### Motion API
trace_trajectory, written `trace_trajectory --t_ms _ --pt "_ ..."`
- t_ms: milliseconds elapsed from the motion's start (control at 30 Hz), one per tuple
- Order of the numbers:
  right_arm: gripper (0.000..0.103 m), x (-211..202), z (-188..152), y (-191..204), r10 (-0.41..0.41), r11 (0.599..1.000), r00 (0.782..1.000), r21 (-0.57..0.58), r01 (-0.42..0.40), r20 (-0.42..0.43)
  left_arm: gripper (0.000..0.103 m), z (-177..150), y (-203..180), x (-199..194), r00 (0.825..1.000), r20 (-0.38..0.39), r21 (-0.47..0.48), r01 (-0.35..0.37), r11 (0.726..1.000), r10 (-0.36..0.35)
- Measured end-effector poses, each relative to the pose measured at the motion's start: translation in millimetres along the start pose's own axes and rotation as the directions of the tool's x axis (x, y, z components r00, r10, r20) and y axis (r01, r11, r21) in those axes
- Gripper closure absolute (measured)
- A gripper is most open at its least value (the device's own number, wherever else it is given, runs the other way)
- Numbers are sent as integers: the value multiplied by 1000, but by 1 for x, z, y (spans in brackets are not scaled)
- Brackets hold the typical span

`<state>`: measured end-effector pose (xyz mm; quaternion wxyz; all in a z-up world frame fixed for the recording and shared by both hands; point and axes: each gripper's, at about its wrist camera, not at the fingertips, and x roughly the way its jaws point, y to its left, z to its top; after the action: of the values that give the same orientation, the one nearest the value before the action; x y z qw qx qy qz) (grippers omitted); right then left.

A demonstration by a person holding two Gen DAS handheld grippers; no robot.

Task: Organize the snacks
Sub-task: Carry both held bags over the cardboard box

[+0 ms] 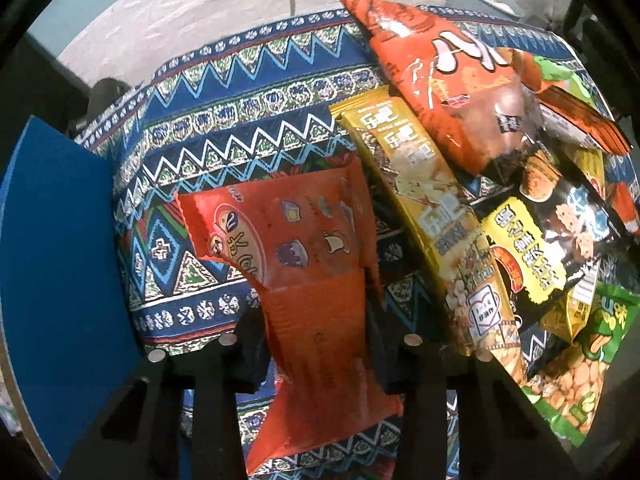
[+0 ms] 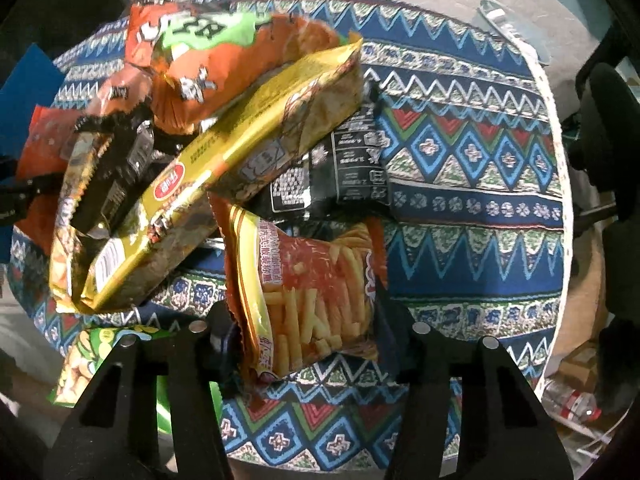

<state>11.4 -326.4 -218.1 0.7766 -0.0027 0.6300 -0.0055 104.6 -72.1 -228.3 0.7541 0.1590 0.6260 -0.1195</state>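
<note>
While both grippers point down at the bench (image 1: 248, 92), left gripper (image 1: 316, 344) has its jaws clamped on an orange snack packet (image 1: 296, 240) beside the snack pile (image 1: 500, 200); right gripper (image 2: 308, 328) jaws clamp a fries packet (image 2: 312, 292) at the pile's near edge.

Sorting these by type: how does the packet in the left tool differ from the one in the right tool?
The orange packet in the left tool is plain orange with small cartoon drawings; the fries packet in the right tool shows photographed fries and a yellow edge. The orange one looks flatter, the fries one puffier. Both lie on the patterned cloth, between closed pads.
</note>
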Motion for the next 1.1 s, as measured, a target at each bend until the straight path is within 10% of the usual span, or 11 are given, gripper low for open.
trace_trajectory --t_ms 1100 --pt "50 -130 22 61 67 989 944 -148 -20 323 68 -55 6 -147 955 290 11 -65 998 59"
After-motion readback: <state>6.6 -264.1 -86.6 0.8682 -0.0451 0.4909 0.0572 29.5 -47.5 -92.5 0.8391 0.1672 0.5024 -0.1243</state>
